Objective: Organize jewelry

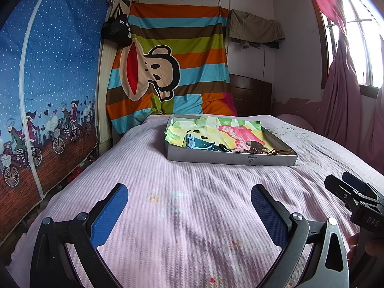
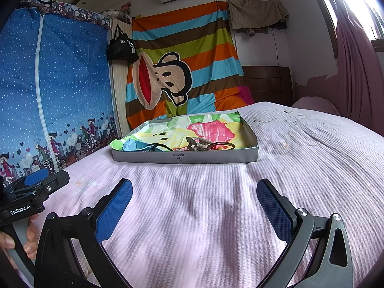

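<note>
Both my grippers, left [image 1: 189, 212] and right [image 2: 194, 207], hover spread wide and empty over the bed [image 1: 192, 182]. Jewelry sits tangled at the tray's [image 2: 184, 159] near edge. Risk: snagging the cloth liner [image 2: 216, 129] or dragging several pieces together.

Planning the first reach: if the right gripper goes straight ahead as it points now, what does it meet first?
Probably the near wall of the box. The right gripper is open above bare bedspread, with nothing between it and the box; depth is hard to judge.
</note>
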`<state>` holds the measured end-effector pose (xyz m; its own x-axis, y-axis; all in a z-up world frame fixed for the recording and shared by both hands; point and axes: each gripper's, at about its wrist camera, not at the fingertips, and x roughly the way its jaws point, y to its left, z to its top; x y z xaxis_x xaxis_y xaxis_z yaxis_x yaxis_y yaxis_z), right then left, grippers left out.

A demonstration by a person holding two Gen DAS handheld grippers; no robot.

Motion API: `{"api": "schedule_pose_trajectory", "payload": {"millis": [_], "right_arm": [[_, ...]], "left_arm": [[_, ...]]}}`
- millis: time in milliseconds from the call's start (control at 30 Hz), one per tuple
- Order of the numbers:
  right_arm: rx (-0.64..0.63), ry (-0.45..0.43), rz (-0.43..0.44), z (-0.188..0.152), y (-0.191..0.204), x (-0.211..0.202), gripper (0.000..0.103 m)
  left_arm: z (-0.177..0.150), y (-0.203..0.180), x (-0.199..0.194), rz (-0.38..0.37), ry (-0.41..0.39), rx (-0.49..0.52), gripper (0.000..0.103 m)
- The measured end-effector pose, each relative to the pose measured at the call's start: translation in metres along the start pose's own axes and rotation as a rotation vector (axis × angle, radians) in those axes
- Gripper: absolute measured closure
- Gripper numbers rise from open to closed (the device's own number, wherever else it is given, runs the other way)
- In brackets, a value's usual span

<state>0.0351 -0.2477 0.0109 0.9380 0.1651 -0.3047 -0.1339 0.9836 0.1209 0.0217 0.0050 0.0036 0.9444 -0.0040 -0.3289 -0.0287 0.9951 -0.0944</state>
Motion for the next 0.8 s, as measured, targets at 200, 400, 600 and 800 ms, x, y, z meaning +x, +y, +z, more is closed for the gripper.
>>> {"api": "schedule_pose_trajectory", "payload": {"millis": [200,400,600,800], "right_arm": [[0.0,0.0,0.0,0.0002,0.0001,0.0,0.001],[0.001,0.0,0.0,0.0,0.0002,0.0,0.001],[-0.001,0.001,0.0,0.0001,0.0003,0.0001,0.001],[0.0,0.0,0.0,0.0004,0.0003,-0.0001,0.001]], "left_arm": [[0.0004,-0.0001,0.0001,0.001,0.001,-0.001,0.0],[-0.003,0.0021,0.0006,0.004,0.003,-0.001,0.0],[-0.0021,0.0016,0.0007,0.004,0.003,0.0,0.0],[-0.0023,0.0022,0.0007,0.003,0.003,-0.001,0.0]]}}
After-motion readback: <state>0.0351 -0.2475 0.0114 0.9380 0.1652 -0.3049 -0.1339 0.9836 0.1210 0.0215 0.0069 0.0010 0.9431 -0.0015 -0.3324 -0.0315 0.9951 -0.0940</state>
